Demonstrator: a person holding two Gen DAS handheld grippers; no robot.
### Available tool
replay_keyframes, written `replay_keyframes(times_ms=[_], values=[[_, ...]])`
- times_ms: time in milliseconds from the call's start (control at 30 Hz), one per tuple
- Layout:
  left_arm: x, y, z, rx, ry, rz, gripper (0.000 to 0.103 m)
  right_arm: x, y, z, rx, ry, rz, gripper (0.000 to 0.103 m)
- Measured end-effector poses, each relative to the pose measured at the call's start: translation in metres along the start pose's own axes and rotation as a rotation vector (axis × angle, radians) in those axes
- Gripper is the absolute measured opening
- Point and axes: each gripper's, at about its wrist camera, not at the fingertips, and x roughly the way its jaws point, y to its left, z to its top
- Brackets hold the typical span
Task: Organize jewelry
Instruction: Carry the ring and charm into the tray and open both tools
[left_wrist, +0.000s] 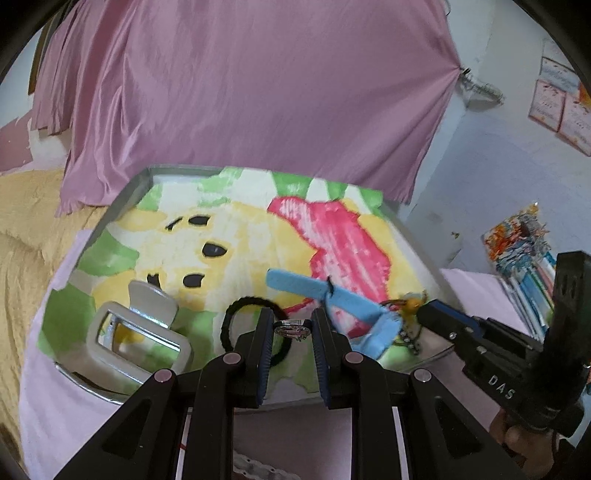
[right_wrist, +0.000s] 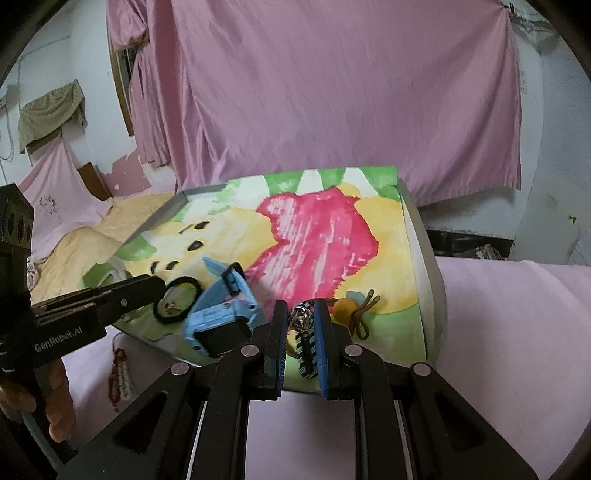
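A tray (left_wrist: 122, 199) lined with a cartoon towel holds the jewelry. My left gripper (left_wrist: 291, 317) is shut on a silver ring (left_wrist: 292, 328), above a black hair tie (left_wrist: 236, 314). A blue watch (left_wrist: 332, 299) lies to its right; it also shows in the right wrist view (right_wrist: 218, 314). My right gripper (right_wrist: 301, 306) is shut on a beaded metal bracelet (right_wrist: 304, 339) with a silver charm. A yellow bead hair tie (right_wrist: 347, 310) lies just right of it. A white mirrored jewelry box (left_wrist: 136, 332) stands open at the tray's left front.
The tray sits on a pink sheet (right_wrist: 498, 332). A red and white beaded string (right_wrist: 120, 373) lies on the sheet left of the tray. A yellow blanket (left_wrist: 22, 240) lies to the left, a pink curtain (left_wrist: 240, 92) hangs behind, and books (left_wrist: 524, 251) are stacked at right.
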Motion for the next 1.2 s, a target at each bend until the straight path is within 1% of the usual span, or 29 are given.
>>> replay_keyframes(times_ms=[167, 333, 500, 667, 700, 800, 833, 867, 933, 1000, 1067, 1133, 1200], values=[[0.012, 0.003, -0.004, -0.001, 0.039, 0.017, 0.02, 0.013, 0.002, -0.003, -0.008, 0.041, -0.007, 0.013], [0.014, 0.003, -0.005, 0.007, 0.041, 0.019, 0.02, 0.018, 0.005, -0.004, -0.024, 0.067, -0.021, 0.013], [0.014, 0.004, -0.006, 0.006, 0.041, 0.034, 0.02, 0.018, 0.004, -0.005, -0.024, 0.071, -0.021, 0.013], [0.01, 0.006, -0.005, -0.003, 0.034, 0.026, 0.02, 0.009, 0.001, -0.005, -0.004, 0.038, -0.019, 0.024], [0.009, 0.006, -0.004, -0.002, 0.029, 0.025, 0.021, 0.006, 0.0, -0.005, 0.0, 0.029, -0.023, 0.025], [0.004, 0.003, -0.003, 0.006, 0.007, 0.017, 0.03, -0.006, -0.003, -0.006, 0.014, -0.012, -0.024, 0.033], [0.001, 0.002, -0.003, 0.009, -0.003, 0.014, 0.036, -0.009, -0.003, -0.006, 0.016, -0.025, -0.026, 0.035], [-0.002, 0.002, -0.002, 0.011, -0.014, 0.012, 0.04, -0.012, -0.004, -0.007, 0.018, -0.034, -0.029, 0.036], [-0.007, 0.0, -0.003, 0.014, -0.031, 0.007, 0.043, -0.019, -0.006, -0.007, 0.026, -0.059, -0.032, 0.036], [-0.011, -0.001, -0.003, 0.015, -0.04, 0.006, 0.044, -0.026, -0.007, -0.008, 0.035, -0.085, -0.028, 0.038], [-0.017, -0.002, -0.005, 0.02, -0.056, 0.005, 0.044, -0.036, -0.006, -0.011, 0.042, -0.124, -0.029, 0.049], [-0.025, -0.004, -0.007, 0.028, -0.075, 0.008, 0.045, -0.046, -0.005, -0.013, 0.041, -0.161, -0.024, 0.053], [-0.037, -0.006, -0.009, 0.039, -0.108, 0.014, 0.059, -0.056, -0.003, -0.016, 0.041, -0.195, -0.022, 0.06]])
